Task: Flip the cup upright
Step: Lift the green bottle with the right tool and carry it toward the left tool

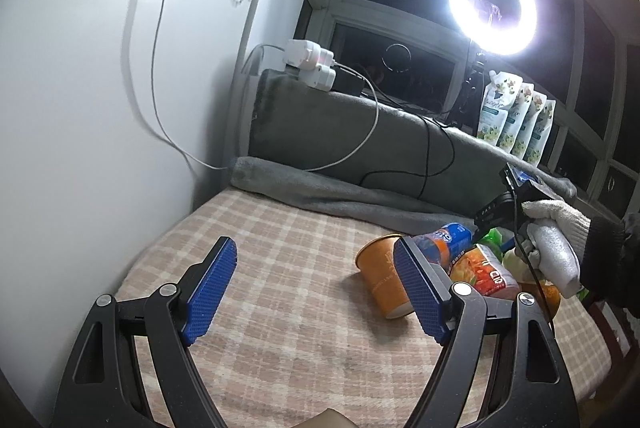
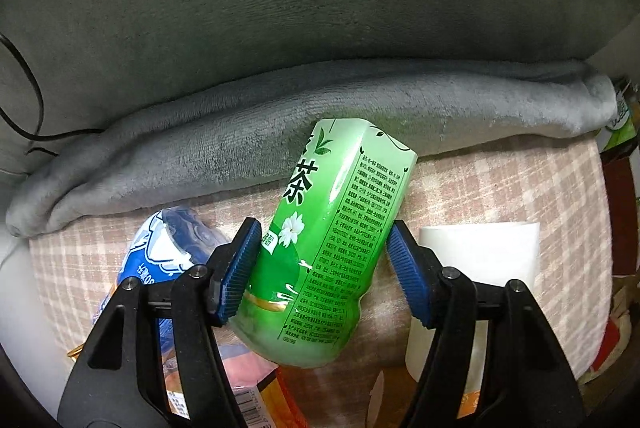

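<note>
Cup (image 1: 384, 276) on side; left gripper (image 1: 316, 292) wide open, empty; right gripper (image 2: 320, 268) open around green bottle (image 2: 332, 240).

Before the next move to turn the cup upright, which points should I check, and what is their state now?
1. Orange cup lies on its side: ok, needs flipping.
2. Left gripper open, nothing held: ok.
3. Left gripper around the cup: not ok, the cup is beside its right finger.
4. Right gripper free: not ok, green tea bottle sits between its fingers.
5. Firm grip on that bottle: cannot tell.
</note>
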Motion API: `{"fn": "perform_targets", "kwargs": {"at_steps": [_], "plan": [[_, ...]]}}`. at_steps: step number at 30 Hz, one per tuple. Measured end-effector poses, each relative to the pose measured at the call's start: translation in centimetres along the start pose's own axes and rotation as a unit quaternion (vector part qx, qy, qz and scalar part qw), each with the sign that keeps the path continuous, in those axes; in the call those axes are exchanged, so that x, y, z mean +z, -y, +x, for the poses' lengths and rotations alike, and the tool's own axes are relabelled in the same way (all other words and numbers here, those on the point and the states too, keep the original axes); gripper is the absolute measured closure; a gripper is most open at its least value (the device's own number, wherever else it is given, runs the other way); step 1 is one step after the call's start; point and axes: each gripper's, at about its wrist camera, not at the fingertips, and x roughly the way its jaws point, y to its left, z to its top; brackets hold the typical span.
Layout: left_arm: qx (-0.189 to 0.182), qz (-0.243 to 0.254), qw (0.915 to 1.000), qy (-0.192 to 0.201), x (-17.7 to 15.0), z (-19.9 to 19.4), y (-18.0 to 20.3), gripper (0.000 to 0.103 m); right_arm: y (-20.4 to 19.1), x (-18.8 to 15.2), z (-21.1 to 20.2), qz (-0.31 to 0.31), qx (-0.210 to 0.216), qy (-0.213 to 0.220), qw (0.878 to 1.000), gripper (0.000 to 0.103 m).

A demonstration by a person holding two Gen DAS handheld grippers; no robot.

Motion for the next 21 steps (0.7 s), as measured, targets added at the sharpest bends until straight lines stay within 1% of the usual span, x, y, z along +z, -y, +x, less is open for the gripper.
{"fn": "perform_targets", "kwargs": {"at_steps": [5, 10, 12, 17, 20, 21], "plan": [[0.005, -0.001, 1.0000, 0.004, 0.3, -0.1, -0.2, 0.022, -0.1, 0.6, -0.7, 0.010, 0.030, 0.017, 0.999, 0.036], [0.004, 0.007, 0.9999, 0.006, 0.2, -0.3, 0.4, 0.022, -0.3, 1.0, -2.9, 0.005, 0.057, 0.040, 0.998, 0.036], [0.003, 0.010, 0.9999, 0.007, 0.2, -0.5, 0.6, 0.022, -0.1, 0.7, -3.6, 0.006, 0.071, 0.049, 0.996, 0.036], [0.000, 0.015, 0.9998, 0.010, 0.4, -0.9, 1.1, 0.022, -0.5, 1.4, -6.2, 0.000, 0.103, 0.080, 0.991, 0.036], [0.000, 0.021, 0.9997, 0.013, 0.6, -1.2, 1.6, 0.022, 1.1, 0.5, -7.9, -0.002, 0.125, 0.094, 0.988, 0.036], [-0.001, 0.023, 0.9996, 0.014, 0.6, -1.3, 1.7, 0.022, 2.2, -0.5, -8.4, -0.006, 0.132, 0.099, 0.986, 0.036]]}}
